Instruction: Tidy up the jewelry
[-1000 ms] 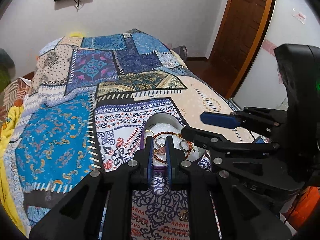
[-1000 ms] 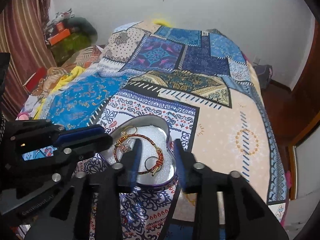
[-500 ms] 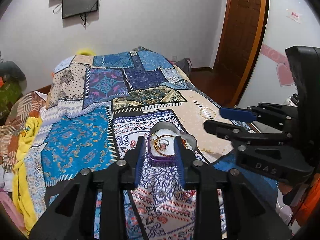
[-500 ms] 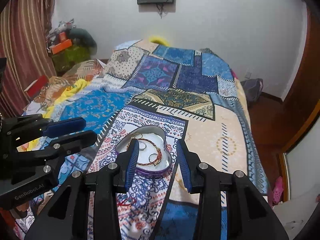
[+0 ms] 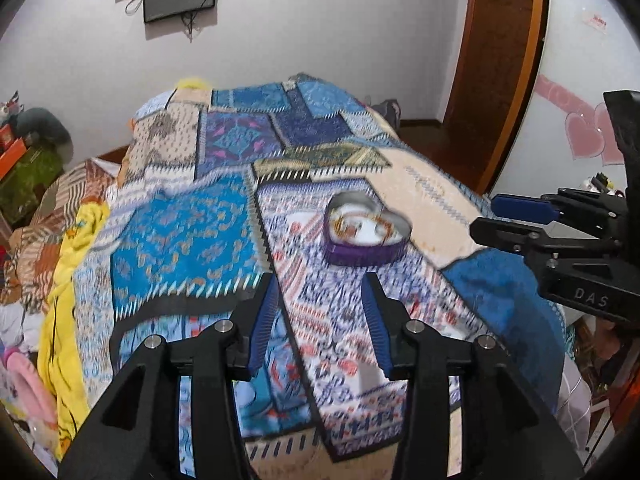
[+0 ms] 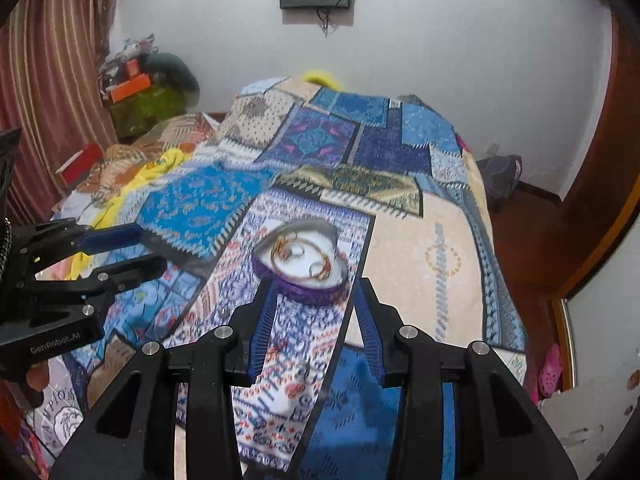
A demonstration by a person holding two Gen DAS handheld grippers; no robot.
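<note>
Heart-shaped tin (image 5: 366, 236) with bangles and rings inside sits on patchwork bedspread (image 5: 192, 240), near bed's front edge. Left gripper (image 5: 320, 312) wide, empty, above bedspread. Right gripper (image 6: 314, 312) wide, empty, just short of tin.

Motion blur ahead of both sets of jaws

The jewelry (image 5: 362, 226) inside the heart-shaped tin (image 5: 366, 250) is smeared; single pieces cannot be told apart in either view.

A purple-walled, silver-rimmed heart tin (image 5: 366, 236) with a white floor is showing ahead of the blue-padded black fingers (image 5: 262, 320), holding gold and reddish jewelry (image 6: 304, 258). Beneath the fingers, a patchwork bedspread (image 6: 200, 200) is showing blue, cream and paisley panels.
</note>
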